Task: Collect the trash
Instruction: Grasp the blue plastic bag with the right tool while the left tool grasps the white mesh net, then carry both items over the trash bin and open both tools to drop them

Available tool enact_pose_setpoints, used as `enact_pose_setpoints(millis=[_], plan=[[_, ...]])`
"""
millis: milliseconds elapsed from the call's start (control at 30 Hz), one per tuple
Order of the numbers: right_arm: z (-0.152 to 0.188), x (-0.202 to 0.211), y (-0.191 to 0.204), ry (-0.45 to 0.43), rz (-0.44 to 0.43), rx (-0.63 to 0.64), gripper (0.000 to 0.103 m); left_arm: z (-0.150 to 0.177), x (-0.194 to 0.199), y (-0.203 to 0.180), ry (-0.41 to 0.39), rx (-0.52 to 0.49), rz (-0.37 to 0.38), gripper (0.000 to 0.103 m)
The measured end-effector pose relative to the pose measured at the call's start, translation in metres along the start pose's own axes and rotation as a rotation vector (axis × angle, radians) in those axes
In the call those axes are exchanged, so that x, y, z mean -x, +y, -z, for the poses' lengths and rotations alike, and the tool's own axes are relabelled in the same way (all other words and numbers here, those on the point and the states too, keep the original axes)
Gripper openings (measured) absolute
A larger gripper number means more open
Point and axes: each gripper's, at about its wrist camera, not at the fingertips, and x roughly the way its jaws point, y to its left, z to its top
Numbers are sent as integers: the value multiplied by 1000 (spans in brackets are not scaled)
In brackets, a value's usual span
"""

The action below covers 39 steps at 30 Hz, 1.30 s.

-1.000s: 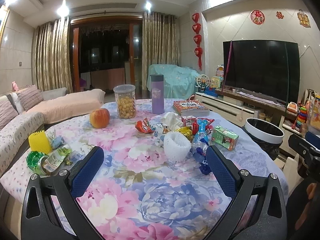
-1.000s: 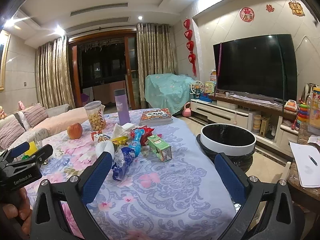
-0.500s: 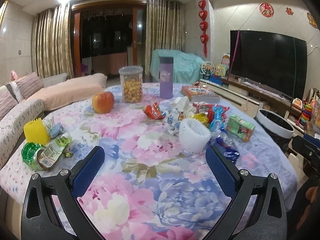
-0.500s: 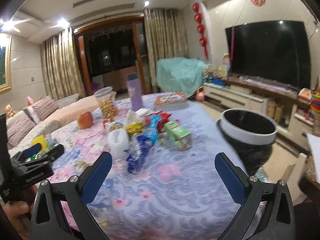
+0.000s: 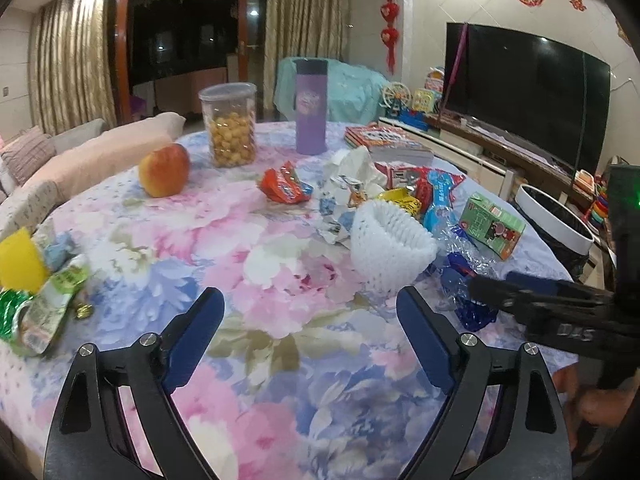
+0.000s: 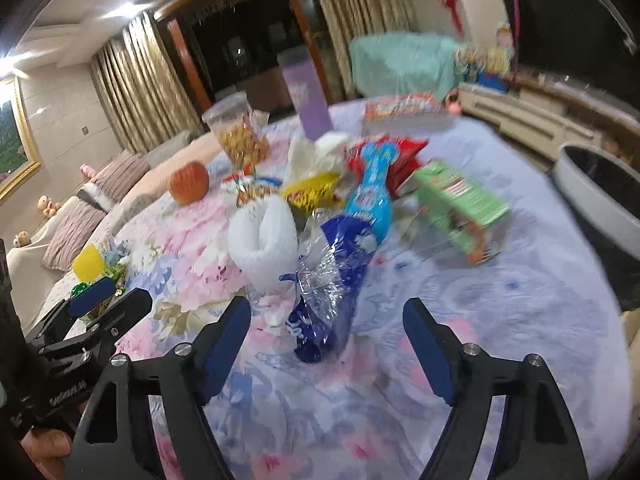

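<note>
A pile of trash lies mid-table: a white foam fruit net [image 5: 390, 242] [image 6: 264, 240], a blue and clear plastic wrapper [image 6: 328, 284] [image 5: 466, 280], a light blue wrapper [image 6: 370, 196], a green drink carton [image 5: 491, 230] [image 6: 460, 204], a red wrapper [image 5: 284, 188] and crumpled tissue [image 5: 356, 168]. A bin with a white rim [image 5: 556, 228] [image 6: 600, 192] stands right of the table. My left gripper [image 5: 310, 320] is open and empty above the cloth, just short of the foam net. My right gripper [image 6: 326, 332] is open and empty, right in front of the blue wrapper.
An apple [image 5: 164, 176], a jar of snacks [image 5: 232, 124], a purple flask [image 5: 311, 106] and books [image 5: 384, 142] stand at the back. More wrappers and a yellow cup [image 5: 20, 260] lie at the left edge. A sofa stands left, a TV right.
Both grippers have moved forward and down toward the trash pile. The right gripper has swung left, and the blue wrapper is now close between its fingers. The right view is blurred by motion.
</note>
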Motion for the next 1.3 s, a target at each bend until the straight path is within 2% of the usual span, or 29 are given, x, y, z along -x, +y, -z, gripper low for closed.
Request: enact_pose_setpoints(millis=[67,100,133,367,500,533,567,667,733,933,1067,1300], plan=[[-1,-15,-4,42,-24,-22,58,-4,-8,-6,9,-15,8,90],[-1,-19,-6,58,-34,-32,31,-6,-12,-9,17,-22,12,90],[0,-22,-9,76,-39,-40,27,-9,-16,-13,23,-29,17,90],[5,15,-44,34,-63,-130,27,-24,-57,-49,96,-93,18,90],[13,42,-57,3,-28,-132,27,-29,-83,-72,137,-131,-1,87],[15,46,-59,-2,-20,-133,27,-29,-87,-76,145,-141,-2,71],[17,51,-62,-7,-8,-133,27,-29,-93,-81,165,-149,2,50],[19,62,-70,-26,24,-130,27,-28,-91,-84,181,-131,32,27],[20,67,-76,-37,29,-141,27,-26,-81,-83,176,-116,63,23],[14,84,-90,-91,33,-163,27,-21,-36,-87,107,-86,195,22],[13,93,-97,-115,35,-169,27,-26,-14,-104,71,-113,256,22],[13,114,-124,-158,71,-193,27,-37,-10,-153,60,-183,355,22]])
